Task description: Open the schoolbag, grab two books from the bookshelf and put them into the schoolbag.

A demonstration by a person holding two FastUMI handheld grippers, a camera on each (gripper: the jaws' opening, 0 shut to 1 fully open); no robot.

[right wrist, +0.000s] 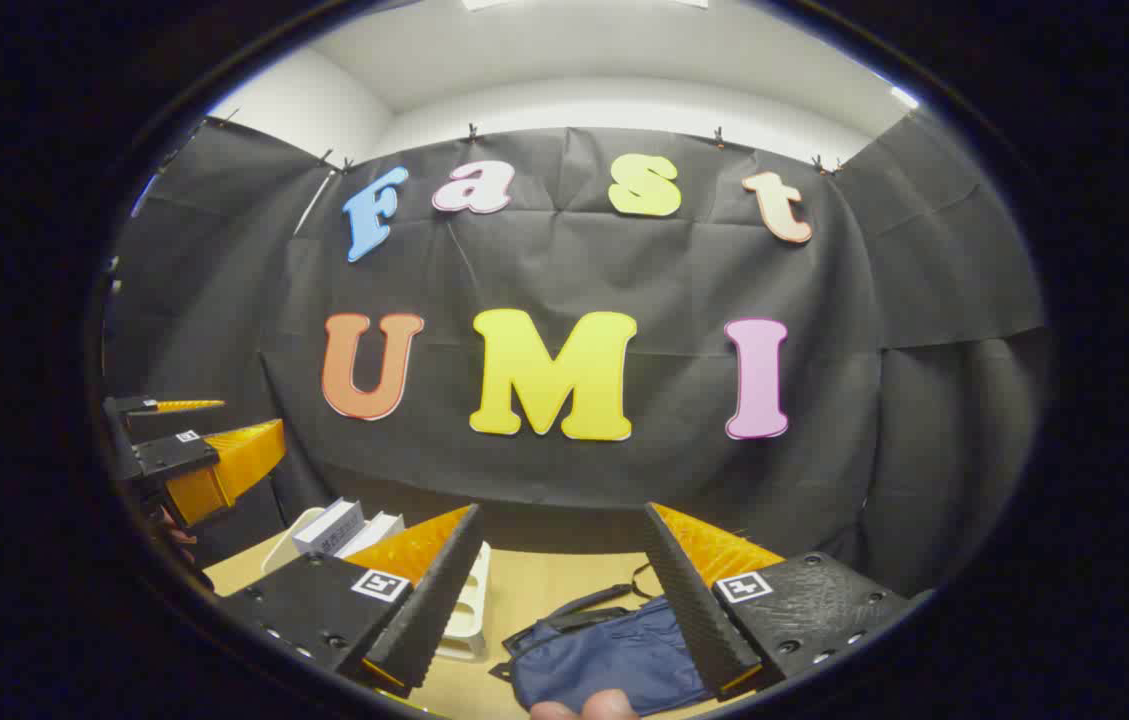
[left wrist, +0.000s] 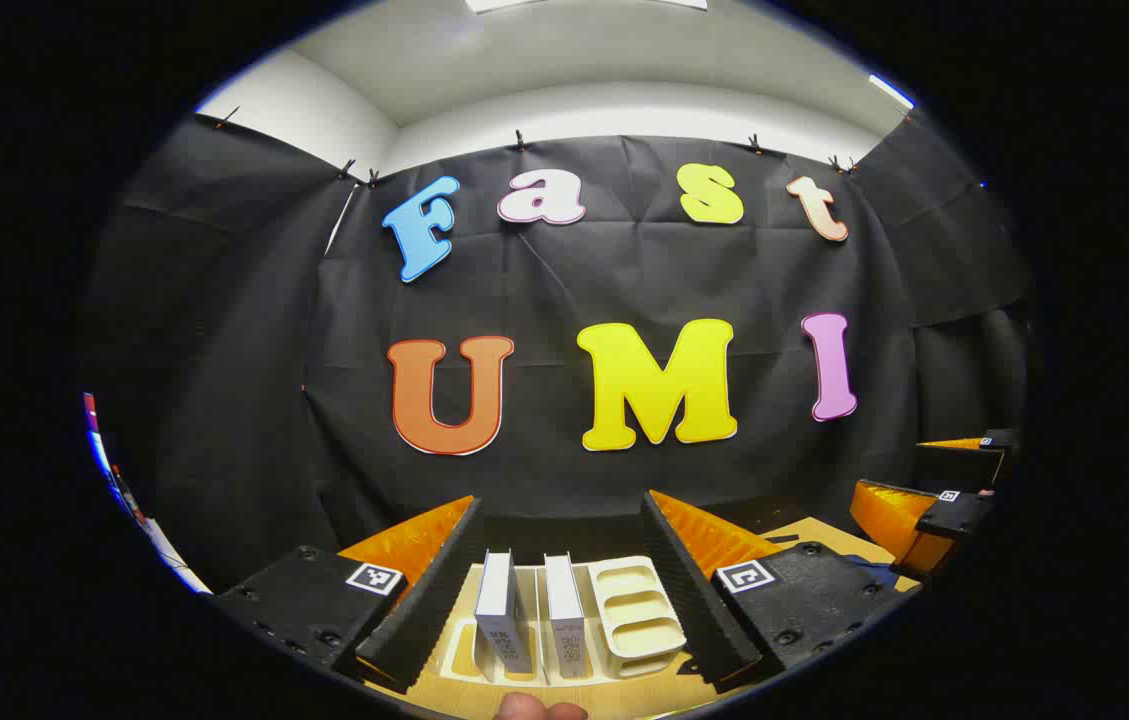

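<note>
Two grippers: both up and level over the table, each with its jaws spread wide and nothing between them.
Table: light wooden tabletop (right wrist: 564,590) at the foot of the black cloth wall, carrying everything in play.
Schoolbag: soft navy-blue fabric schoolbag (right wrist: 614,665) with black straps, lying flat on the wood at 6 o'clock in the right gripper view, between that gripper's fingers; whether its zip is undone, I cannot tell.
Bookshelf: cream plastic slotted bookshelf (left wrist: 636,610) at 6 o'clock in the left gripper view, framed by that gripper's fingers; in the right gripper view it sits at 7 o'clock, partly behind a finger.
Left gripper: black-and-orange left gripper (left wrist: 564,590) hangs before the shelf, touching nothing; in the right gripper view it hangs at 9 o'clock.
Right gripper: matching right gripper (right wrist: 564,600) hangs above the bag, apart from it.
Books: two white books, standing upright side by side in the shelf's slots, left book (left wrist: 501,610) and right book (left wrist: 564,612), with the slots at their right vacant.
Fingertip: a person's fingertip (left wrist: 544,708) peeks in at 6 o'clock.
</note>
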